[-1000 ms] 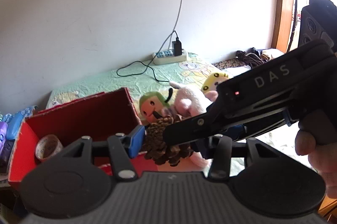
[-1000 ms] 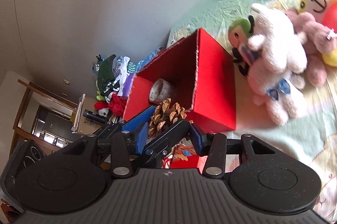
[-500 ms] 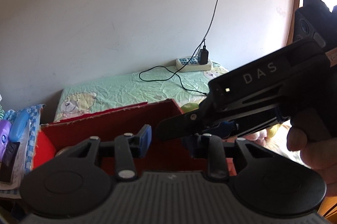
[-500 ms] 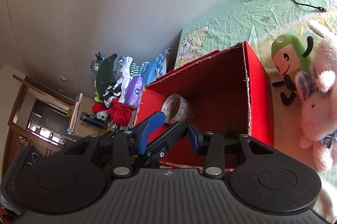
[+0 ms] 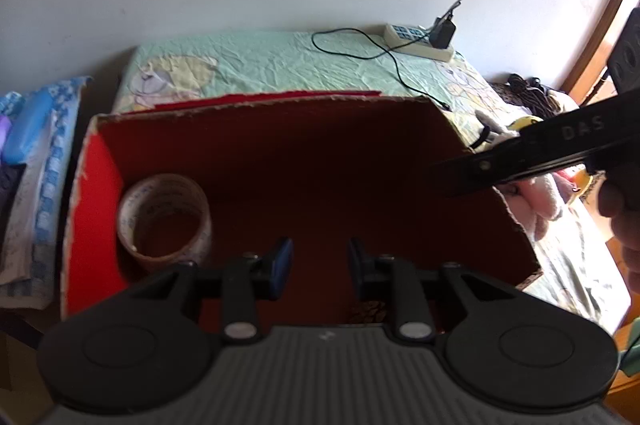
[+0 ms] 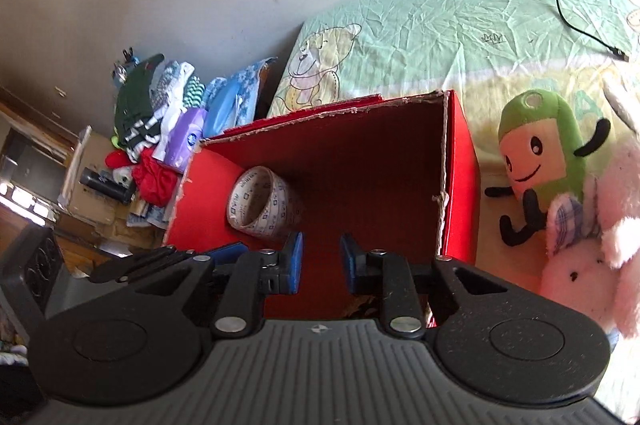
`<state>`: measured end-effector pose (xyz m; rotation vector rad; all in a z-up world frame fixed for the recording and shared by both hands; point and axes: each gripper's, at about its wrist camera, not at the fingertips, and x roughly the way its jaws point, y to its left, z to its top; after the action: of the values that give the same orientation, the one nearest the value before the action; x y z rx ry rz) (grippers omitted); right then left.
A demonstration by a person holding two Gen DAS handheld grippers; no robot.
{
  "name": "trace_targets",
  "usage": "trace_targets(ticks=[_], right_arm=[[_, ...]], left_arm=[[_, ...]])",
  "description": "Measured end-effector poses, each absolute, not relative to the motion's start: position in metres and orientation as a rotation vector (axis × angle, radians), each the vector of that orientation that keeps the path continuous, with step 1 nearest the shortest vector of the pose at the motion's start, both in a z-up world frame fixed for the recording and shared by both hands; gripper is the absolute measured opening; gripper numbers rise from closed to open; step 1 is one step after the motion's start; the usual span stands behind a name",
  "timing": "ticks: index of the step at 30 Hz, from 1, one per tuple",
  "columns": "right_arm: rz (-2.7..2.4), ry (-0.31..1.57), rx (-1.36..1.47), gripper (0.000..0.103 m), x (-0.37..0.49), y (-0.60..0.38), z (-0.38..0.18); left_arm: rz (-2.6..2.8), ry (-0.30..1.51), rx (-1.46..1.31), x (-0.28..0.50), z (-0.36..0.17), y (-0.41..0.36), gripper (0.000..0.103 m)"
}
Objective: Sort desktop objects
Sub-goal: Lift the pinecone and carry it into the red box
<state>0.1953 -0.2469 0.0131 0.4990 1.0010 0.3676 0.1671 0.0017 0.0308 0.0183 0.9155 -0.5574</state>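
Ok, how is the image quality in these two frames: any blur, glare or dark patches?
Left wrist view: soft throughout, the red box interior dark, the tape roll dim, sunlight blown out at the right edge. Right wrist view: sharper, print on the tape roll visible but unreadable, pink plush overexposed by sun, fisheye bending the wall line.

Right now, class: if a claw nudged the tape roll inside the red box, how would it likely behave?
The tape roll lies tilted near the red box corner, so it may rock or roll. Its hollow ring looks light and fairly stiff. The nearby wall would probably stop it quickly.
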Motion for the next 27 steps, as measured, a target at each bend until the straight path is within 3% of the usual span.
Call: trace_targets(ticks=[15,23,27], right_arm=[[0.36,1.018,0.383,0.022,0.228,-0.245,0.004],[0.389,0.995,0.407,0.022,0.236,-0.248,0.001],[0.401,0.988,0.392,0.022,0.238,-0.245,0.001]], left_arm=[[-0.799,1.225,0.014,0.202,-0.004,-0.078,0.024],[-0.86,1.467,-0.066,0.217,-0.041,-0.099,0.024],[-0.824,1.5,-0.064,0.218,-0.041,-0.096,0.022]])
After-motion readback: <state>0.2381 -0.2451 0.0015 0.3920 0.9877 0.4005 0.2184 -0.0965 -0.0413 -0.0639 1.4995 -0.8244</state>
